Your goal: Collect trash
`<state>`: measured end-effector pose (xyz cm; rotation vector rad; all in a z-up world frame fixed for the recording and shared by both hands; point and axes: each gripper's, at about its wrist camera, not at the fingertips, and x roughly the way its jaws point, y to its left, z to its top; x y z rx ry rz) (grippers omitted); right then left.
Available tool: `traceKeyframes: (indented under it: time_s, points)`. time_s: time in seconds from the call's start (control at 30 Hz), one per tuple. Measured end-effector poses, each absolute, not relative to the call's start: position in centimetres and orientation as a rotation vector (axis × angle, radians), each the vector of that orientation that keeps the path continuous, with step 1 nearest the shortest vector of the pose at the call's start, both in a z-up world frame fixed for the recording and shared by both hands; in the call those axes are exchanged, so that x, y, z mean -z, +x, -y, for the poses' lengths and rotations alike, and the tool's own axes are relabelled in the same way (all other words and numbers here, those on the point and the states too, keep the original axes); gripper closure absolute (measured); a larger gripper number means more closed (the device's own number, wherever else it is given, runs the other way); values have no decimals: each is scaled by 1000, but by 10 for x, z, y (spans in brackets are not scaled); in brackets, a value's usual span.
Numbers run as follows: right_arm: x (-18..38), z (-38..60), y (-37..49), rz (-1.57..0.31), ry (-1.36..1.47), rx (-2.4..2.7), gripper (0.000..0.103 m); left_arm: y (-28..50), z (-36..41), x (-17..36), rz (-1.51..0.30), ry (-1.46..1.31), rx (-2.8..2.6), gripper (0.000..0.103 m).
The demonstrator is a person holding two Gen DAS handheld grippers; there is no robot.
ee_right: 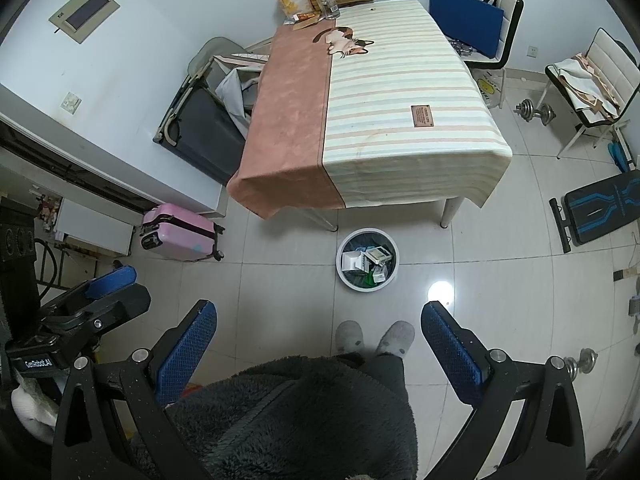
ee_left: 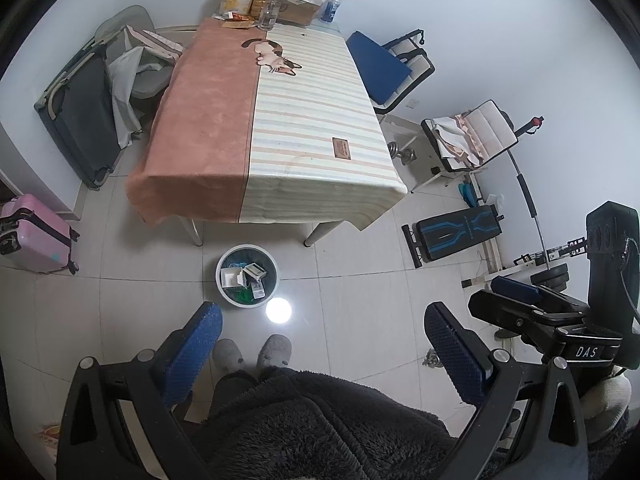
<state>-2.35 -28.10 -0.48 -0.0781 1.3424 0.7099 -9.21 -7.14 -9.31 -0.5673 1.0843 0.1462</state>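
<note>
Left wrist view, fingers: the left gripper [ee_left: 322,340] is held with its blue-padded fingers [ee_left: 200,340] spread wide and nothing between them; grey slippers [ee_left: 252,354] are seen below on the tiled floor.
Left wrist view, trash: a round white bin [ee_left: 247,274] stands on the floor just in front of the desk [ee_left: 260,120], holding small boxes [ee_left: 244,278] and wrappers.
Left wrist view, desk: the near part of the cloth is bare; bottles, a snack bag and a carton [ee_left: 276,0] are crowded at the desk's far end.
Right wrist view, fingers: the right gripper [ee_right: 320,338] is also spread wide and empty.
Right wrist view, trash: the same bin [ee_right: 367,260] is seen just in front of the desk [ee_right: 360,112], past the slippers.
Risk: the far-end clutter could be misjudged, so that kept bottles are binned; a bottle could be toppled by wide fingers reaching into that tight cluster.
Risk, bin: it looks light and could be kicked over by a step toward the desk.
</note>
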Motion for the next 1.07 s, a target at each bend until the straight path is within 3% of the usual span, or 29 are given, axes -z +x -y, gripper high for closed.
traceKeyframes:
  time_s: [1.07]
  points:
    - [0,284,-27,-1341,-81,-738,0,-93,73,87,-1068,-571,-162,0]
